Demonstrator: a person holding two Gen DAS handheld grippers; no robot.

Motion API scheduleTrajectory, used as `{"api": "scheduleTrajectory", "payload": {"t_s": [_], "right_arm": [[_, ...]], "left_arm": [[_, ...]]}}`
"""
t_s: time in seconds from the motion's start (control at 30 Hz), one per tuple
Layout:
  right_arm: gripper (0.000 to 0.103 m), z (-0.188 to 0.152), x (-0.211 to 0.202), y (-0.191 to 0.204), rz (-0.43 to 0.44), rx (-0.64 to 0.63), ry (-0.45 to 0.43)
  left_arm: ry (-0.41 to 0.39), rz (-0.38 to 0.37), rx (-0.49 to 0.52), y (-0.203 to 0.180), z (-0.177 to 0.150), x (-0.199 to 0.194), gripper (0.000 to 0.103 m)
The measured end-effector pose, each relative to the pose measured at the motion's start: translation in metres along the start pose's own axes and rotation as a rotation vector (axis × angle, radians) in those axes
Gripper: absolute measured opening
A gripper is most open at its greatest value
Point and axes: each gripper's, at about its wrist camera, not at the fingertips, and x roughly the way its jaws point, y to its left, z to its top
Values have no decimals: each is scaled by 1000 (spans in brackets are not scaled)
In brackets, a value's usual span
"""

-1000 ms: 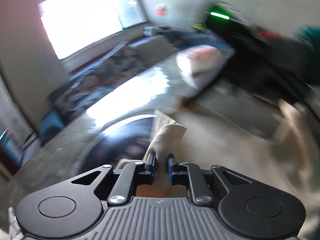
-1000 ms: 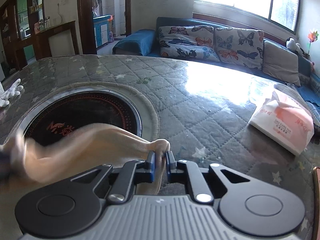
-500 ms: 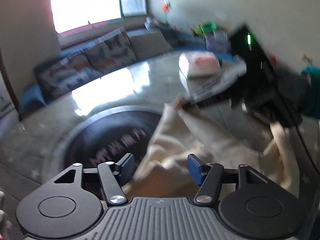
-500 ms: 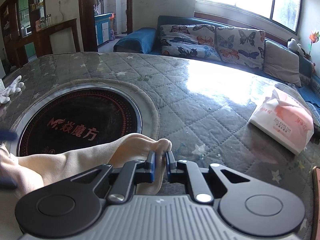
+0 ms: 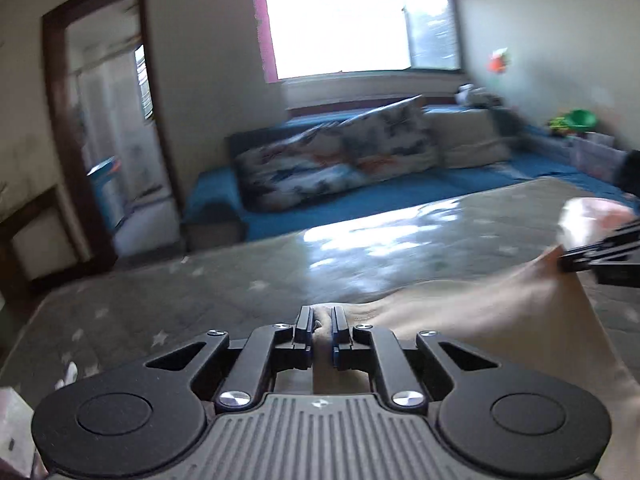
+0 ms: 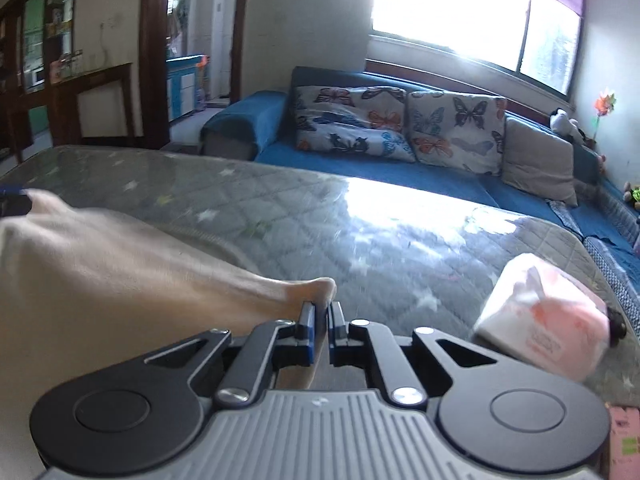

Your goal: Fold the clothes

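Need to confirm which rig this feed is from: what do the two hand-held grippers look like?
Both match: left hand-held gripper and right hand-held gripper have matte black linkage arms, silver screws, blue-edged finger pads, round black discs and a ribbed grey base. No cables or sleeves show.

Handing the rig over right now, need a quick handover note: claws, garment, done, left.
Left claw: shut on one corner of the beige garment.
Right claw: shut on another corner of it; its tip also shows at the right edge of the left wrist view.
Garment: stretched between the two claws and lifted, hanging above the quilted table. A tissue pack lies on the table to the right, apart from the cloth.
Done: both corners gripped, cloth pulled taut.
Left: no fold visible yet. Probably lay it flat on the table, then fold; keep clear of the tissue pack.
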Motion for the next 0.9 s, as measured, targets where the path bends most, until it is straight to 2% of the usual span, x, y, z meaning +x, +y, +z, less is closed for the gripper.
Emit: {"api": "scheduleTrajectory", "payload": {"t_s": [0.07,0.17,0.23,0.43,0.67,0.73,0.9], "right_arm": [[11,0,-1,1,15,-16,12],[14,-1,-2,2,39,-41,29],[18,-1,-3,3,54,-57,40],[19,-39,-54,41,219,-195,92],[22,-85,-100,79,295,-300,79],[22,-98,-113,89,315,-330,75],[22,-131,-146,116,367,-405,64]], "left_arm": [[40,37,-23,7,-2,14,13],[86,78,-54,17,-7,24,23],[85,59,-66,20,-12,15,33],[86,-27,5,-2,-45,-32,34],[91,-134,117,-37,-91,-90,34],[93,-164,149,-47,-104,-107,39],[106,-176,232,-57,-125,-124,40]]}}
